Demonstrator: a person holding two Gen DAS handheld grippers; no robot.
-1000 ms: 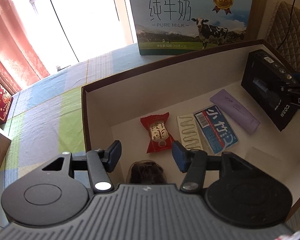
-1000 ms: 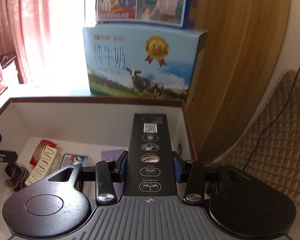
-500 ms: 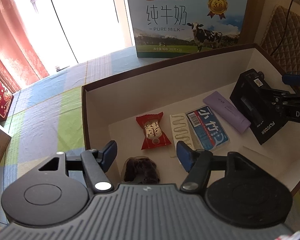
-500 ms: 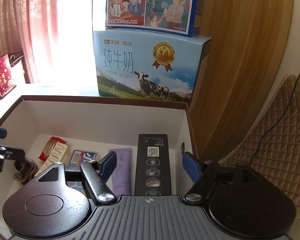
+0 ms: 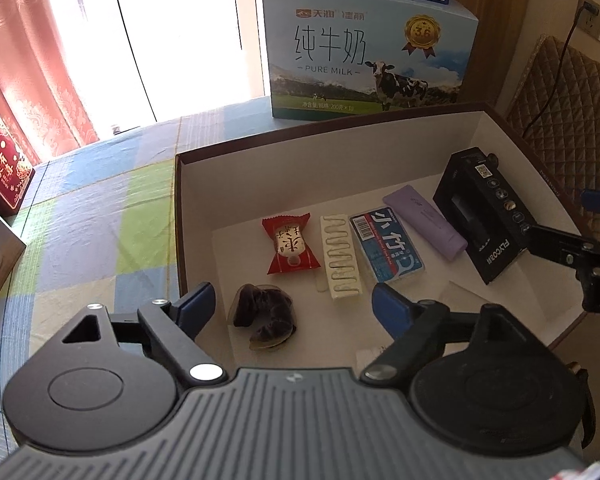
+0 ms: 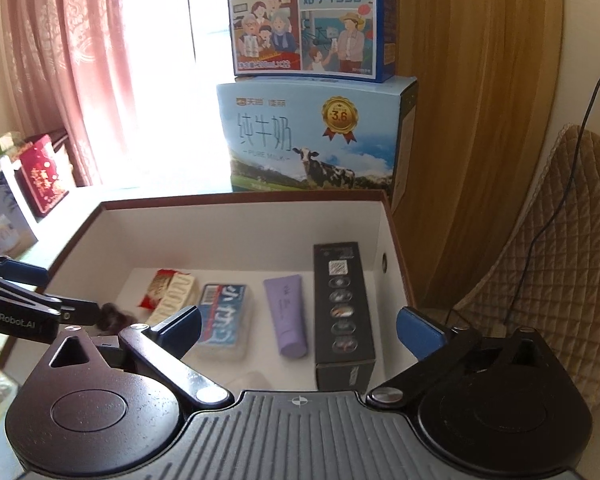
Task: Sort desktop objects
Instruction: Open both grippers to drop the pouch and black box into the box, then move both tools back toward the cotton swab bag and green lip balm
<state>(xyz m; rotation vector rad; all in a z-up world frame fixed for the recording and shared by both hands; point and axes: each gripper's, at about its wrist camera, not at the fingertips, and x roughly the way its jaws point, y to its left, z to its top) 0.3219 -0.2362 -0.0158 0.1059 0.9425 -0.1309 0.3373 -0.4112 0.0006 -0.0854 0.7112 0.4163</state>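
Six items in box (image 5: 188, 200).

A lived-in home room. Pink patterned curtains (image 6: 60, 72) hang by a bright window at eleven o'clock, stacked milk cartons (image 5: 370, 54) stand at twelve, a quilted cushion (image 6: 560, 248) at three, over a checked tablecloth (image 5: 100, 216).

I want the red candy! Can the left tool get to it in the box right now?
Probably yes. The left tool is open and empty, and the red-wrapped candy lies flat and uncovered in the white-lined box. Only the dark brown hair scrunchie sits nearer, just below the candy.
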